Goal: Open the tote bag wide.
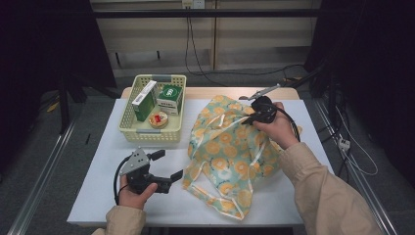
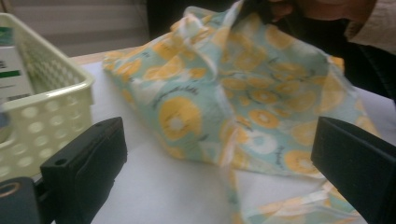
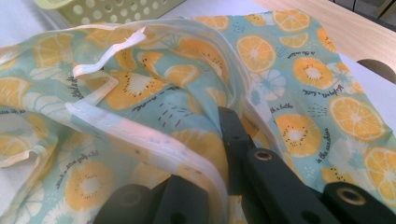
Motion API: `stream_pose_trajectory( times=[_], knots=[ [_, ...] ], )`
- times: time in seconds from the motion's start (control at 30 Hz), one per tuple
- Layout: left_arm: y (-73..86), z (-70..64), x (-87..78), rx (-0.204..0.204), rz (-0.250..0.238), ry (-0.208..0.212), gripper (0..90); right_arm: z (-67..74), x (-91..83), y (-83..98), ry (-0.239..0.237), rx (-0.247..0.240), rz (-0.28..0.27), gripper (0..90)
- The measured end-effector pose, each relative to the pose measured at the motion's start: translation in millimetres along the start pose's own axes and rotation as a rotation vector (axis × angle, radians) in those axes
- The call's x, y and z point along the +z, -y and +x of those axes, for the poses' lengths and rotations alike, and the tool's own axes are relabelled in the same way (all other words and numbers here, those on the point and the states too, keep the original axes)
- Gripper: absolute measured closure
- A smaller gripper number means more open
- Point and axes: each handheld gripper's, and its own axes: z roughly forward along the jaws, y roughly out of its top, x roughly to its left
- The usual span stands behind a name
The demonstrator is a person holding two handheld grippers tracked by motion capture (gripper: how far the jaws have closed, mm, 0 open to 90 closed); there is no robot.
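A cloth bag [image 1: 230, 152] printed with orange slices on pale green lies crumpled on the white table [image 1: 98, 196]. My right gripper [image 1: 252, 117] is at the bag's far upper edge. In the right gripper view it [image 3: 210, 154] is shut on the bag's white-hemmed rim [image 3: 140, 135], and the cloth [image 3: 289, 70] hides part of one jaw. My left gripper [image 1: 168, 165] is open just left of the bag's near corner, touching nothing. In the left gripper view its jaws [image 2: 219, 163] stand wide apart, facing the bag [image 2: 243, 93].
A pale yellow perforated basket [image 1: 147, 134] stands at the table's back left, holding a green and white box [image 1: 144, 100], a second box [image 1: 170, 99] and a small round red item [image 1: 158, 119]. Its wall [image 2: 46, 102] is close on the left gripper's left. Cables run on the floor beyond the table.
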Motion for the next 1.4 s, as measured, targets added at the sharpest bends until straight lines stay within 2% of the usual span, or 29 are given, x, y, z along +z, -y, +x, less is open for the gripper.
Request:
stream_pose_trajectory(
  times=[0.1,0.17,0.27,0.33,0.4,0.5,0.57,0.63,0.7,0.8,0.87,1.0,1.07,1.23,1.3,1.4],
  knots=[
    [-5.2,-6.8,5.4,-0.006,0.000,0.029,3.4,0.0,2.2,-0.9,0.007,0.007,-0.001,90.0],
    [-8.8,-12.2,10.2,0.007,0.005,0.061,3.9,0.0,3.3,-1.5,0.016,0.010,0.000,90.0],
    [-12.9,-22.0,19.5,0.024,0.017,0.082,9.5,-0.2,6.0,-1.2,0.011,0.012,0.013,90.0],
    [-14.5,-28.0,26.5,0.046,0.023,0.090,19.2,-0.3,7.7,-1.0,0.010,0.012,0.013,90.0],
    [-15.0,-33.2,35.3,0.073,0.069,0.090,33.4,0.3,8.4,-1.3,0.007,0.013,0.014,90.0],
    [-10.6,-33.7,49.5,0.068,0.126,0.075,53.1,1.6,9.4,-1.6,0.007,0.011,0.018,90.0],
    [-5.4,-30.5,58.6,0.053,0.166,0.066,61.8,1.7,9.6,-1.6,0.009,0.009,0.023,90.0],
    [0.0,-26.3,67.6,0.050,0.214,0.049,65.5,1.0,9.7,-1.7,0.007,0.014,0.022,90.0],
    [3.2,-19.3,74.2,0.053,0.248,0.006,67.2,0.3,9.2,-1.9,0.006,0.021,0.024,90.0],
    [3.2,-2.3,78.5,0.040,0.261,-0.058,68.6,0.2,7.8,-3.1,0.012,0.017,0.027,90.0],
    [2.6,9.9,79.0,0.017,0.251,-0.095,70.2,0.7,6.0,-4.5,0.007,0.016,0.025,90.0],
    [0.6,30.0,77.7,-0.006,0.233,-0.143,74.4,2.6,5.2,-6.2,0.003,0.012,0.027,90.0],
    [-0.5,36.9,77.8,-0.008,0.229,-0.156,76.6,2.6,6.4,-6.1,-0.002,0.008,0.031,90.0],
    [0.2,46.1,81.0,-0.044,0.223,-0.162,84.4,-0.2,7.2,-6.1,0.001,0.020,0.040,90.0],
    [0.9,46.2,82.0,-0.069,0.208,-0.167,88.3,-2.7,5.6,-6.9,-0.003,0.029,0.043,90.0],
    [-1.5,39.3,85.2,-0.084,0.200,-0.135,88.4,-4.7,4.7,-7.4,0.002,0.032,0.044,90.0]
  ],
)
